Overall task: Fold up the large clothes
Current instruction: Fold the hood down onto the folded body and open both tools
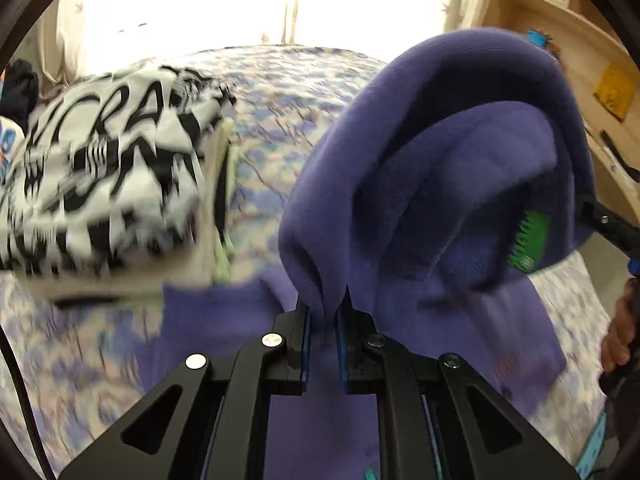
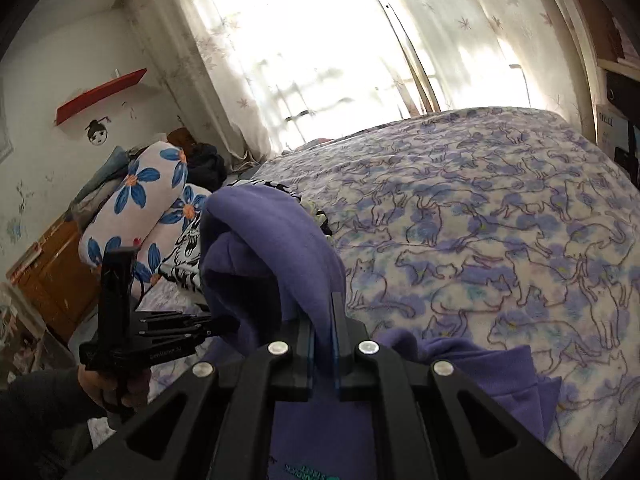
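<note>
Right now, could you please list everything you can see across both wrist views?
Purple garment: one, purple, lifted over the bed, pinched by both grippers.
Printed clothes: one pile, black and white, on the bed's left.
Bedspread: one, lilac cat print, covering the bed.
Flowered pillows: two, white with blue flowers, beyond the clothes.
Curtains: white, at the window.
Wall shelf: one, red, left wall.
Left gripper: black, shut on fabric.
Right gripper: black, shut on fabric.

Two hand-held grippers point(image 1: 326, 312) point(image 2: 322, 320); two garments (purple point(image 1: 420, 160), black-and-white point(image 1: 100, 168)); two floral pillows point(image 2: 136, 200).
</note>
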`<state>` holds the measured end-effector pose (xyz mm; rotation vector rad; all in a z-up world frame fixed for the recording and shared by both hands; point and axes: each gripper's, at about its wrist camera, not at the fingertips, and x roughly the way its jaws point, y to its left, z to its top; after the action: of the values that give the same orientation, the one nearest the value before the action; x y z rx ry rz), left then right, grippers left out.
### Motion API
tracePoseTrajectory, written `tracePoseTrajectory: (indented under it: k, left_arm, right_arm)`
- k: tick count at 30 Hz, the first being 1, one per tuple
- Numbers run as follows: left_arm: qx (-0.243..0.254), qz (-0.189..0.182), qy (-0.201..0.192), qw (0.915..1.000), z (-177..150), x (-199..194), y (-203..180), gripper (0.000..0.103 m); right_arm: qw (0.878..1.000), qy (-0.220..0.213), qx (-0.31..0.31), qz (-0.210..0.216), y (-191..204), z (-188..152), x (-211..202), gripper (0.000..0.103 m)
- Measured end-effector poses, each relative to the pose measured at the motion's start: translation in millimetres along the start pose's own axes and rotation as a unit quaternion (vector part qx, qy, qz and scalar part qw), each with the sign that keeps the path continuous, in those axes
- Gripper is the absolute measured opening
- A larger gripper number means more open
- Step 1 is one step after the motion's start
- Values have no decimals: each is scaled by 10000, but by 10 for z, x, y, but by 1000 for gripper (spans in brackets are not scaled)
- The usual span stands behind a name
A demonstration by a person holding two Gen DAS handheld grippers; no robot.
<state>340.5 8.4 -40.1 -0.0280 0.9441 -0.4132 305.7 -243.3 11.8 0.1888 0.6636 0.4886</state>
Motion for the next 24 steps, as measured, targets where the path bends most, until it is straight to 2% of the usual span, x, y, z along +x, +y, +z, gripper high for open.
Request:
tracePoseTrajectory:
  k: [4,9,13,16,19,24]
  left_arm:
    - [122,-20,335,9994,-436,-63,-23,12]
    - [9,-183,801,9966,-979,-96,-37,15]
    - [-7,-263,982,9948,-1259,-199,-34,18]
    - [-42,-378,986,9944,-1471,-369,-83,23]
    - [-2,-410,1020,9939,-1516,-453,-119,26]
    - [92,-542,1018,9933,-1501,-620,-233,28]
  right_arm:
    - [9988,327,-298,-217,206,-401,-154,9]
    - [9918,1130,-67,-588,130,-945,-63,11]
    - [9874,1331,261,-809,98,-1249,-145,12]
    - [9860,1405,536,-723,129,-1350,-260,14]
    - [9854,1421,445,-821,235,-1397,-399,17]
    - [9873,1462,223,-583,551,-1407,-842,17]
